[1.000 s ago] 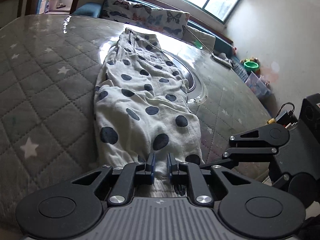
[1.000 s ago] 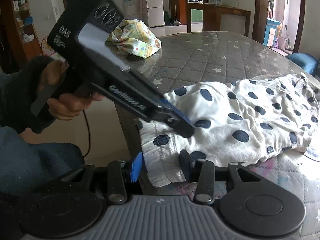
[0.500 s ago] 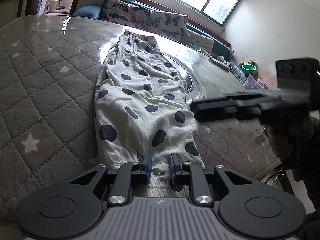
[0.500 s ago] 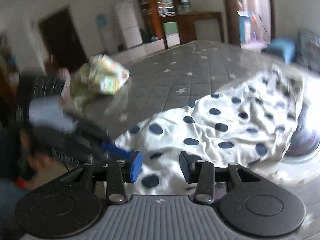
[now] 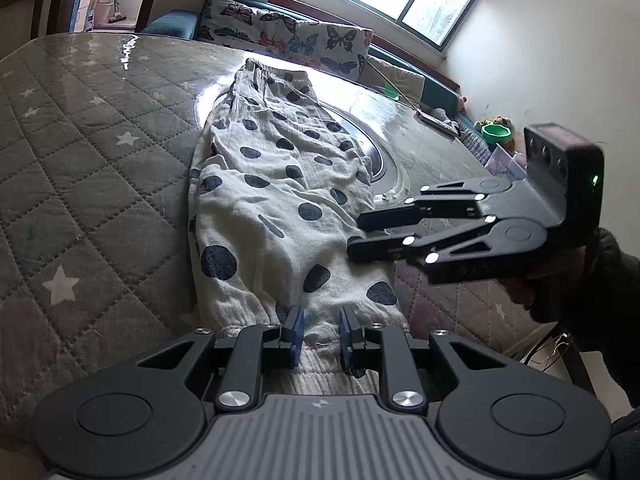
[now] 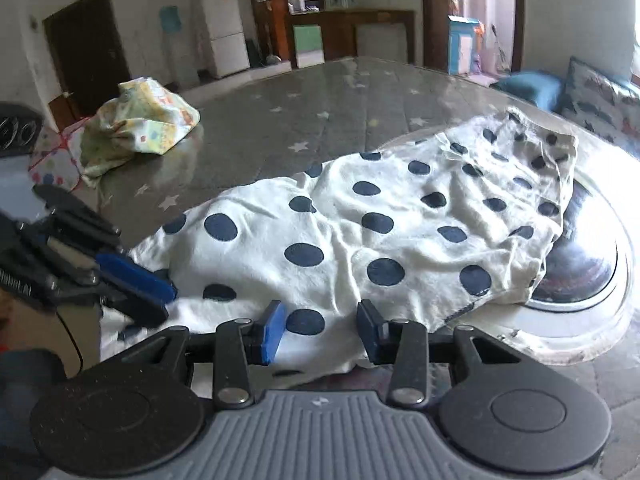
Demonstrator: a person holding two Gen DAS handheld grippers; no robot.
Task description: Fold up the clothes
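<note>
White trousers with dark polka dots [image 5: 276,208] lie stretched out lengthwise on the quilted grey table cover [image 5: 80,184]; they also show in the right wrist view [image 6: 380,220]. My left gripper [image 5: 320,338] sits at the ribbed cuff end near the table's front edge, jaws slightly apart with cuff cloth between them, not clamped. My right gripper [image 6: 320,332] is open over the trousers' side edge; it shows from the side in the left wrist view [image 5: 362,234]. The left gripper's blue fingers [image 6: 136,276] show at the left.
A crumpled yellow patterned cloth [image 6: 136,128] lies at the table's far corner. A round glass turntable [image 6: 592,280] sits partly under the trousers. A butterfly-print cushion [image 5: 288,36] and sofa stand beyond the table. Toys [image 5: 496,132] lie on the floor to the right.
My right gripper swung from the cuff end along the trousers' side and now hovers over their edge. My left gripper's jaws have opened a little wider at the cuff.
</note>
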